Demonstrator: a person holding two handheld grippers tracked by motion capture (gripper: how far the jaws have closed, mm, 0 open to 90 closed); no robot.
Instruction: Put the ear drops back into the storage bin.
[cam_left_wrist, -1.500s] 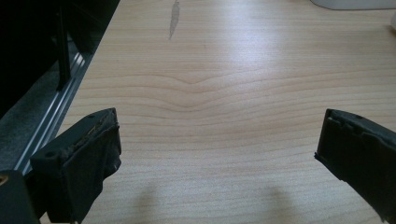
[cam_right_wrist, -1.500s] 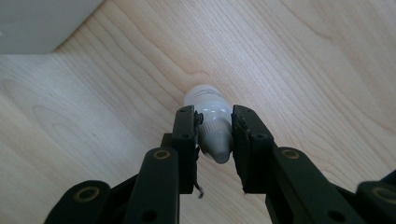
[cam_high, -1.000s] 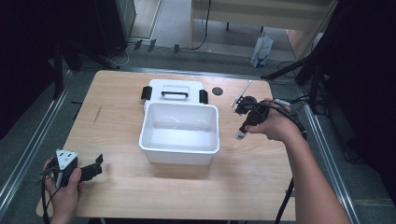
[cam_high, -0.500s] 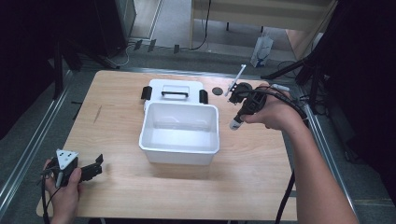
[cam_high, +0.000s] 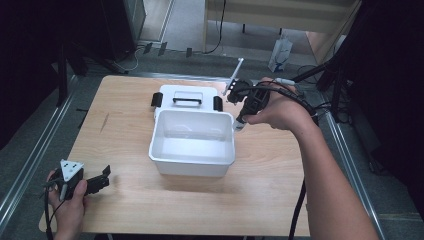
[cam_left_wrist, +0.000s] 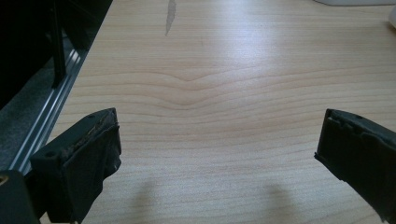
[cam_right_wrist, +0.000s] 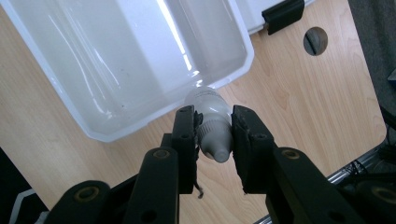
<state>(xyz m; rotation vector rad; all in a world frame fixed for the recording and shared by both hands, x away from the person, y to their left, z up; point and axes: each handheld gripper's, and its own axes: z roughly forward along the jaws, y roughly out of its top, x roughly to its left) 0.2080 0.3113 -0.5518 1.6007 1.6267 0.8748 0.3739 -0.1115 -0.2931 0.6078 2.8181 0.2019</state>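
A: Bottle first, then: where does the small white plastic squeeze bottle (cam_right_wrist: 212, 122) sit, and which way does it point?

B: Start with the light wooden table (cam_high: 280, 165); on it stands the white rectangular plastic tub (cam_high: 193, 144), open at the top, with a white lid with a black handle and black clips (cam_high: 186, 98) lying flat just behind it; the bottle hangs in the air over the tub's right rim, near the far corner.

A: And its long axis?

B: In the right gripper view it runs along the jaws, capped tip toward the camera, rounded base toward the tub; from the high view it hangs roughly upright, base downward.

A: What grips it?

B: The right gripper (cam_right_wrist: 214, 135), jaws closed on its neck from both sides.

A: The other one?

B: The left gripper (cam_high: 85, 181) rests low at the table's near left corner, well apart from the tub; its jaws stand wide apart over bare wood.
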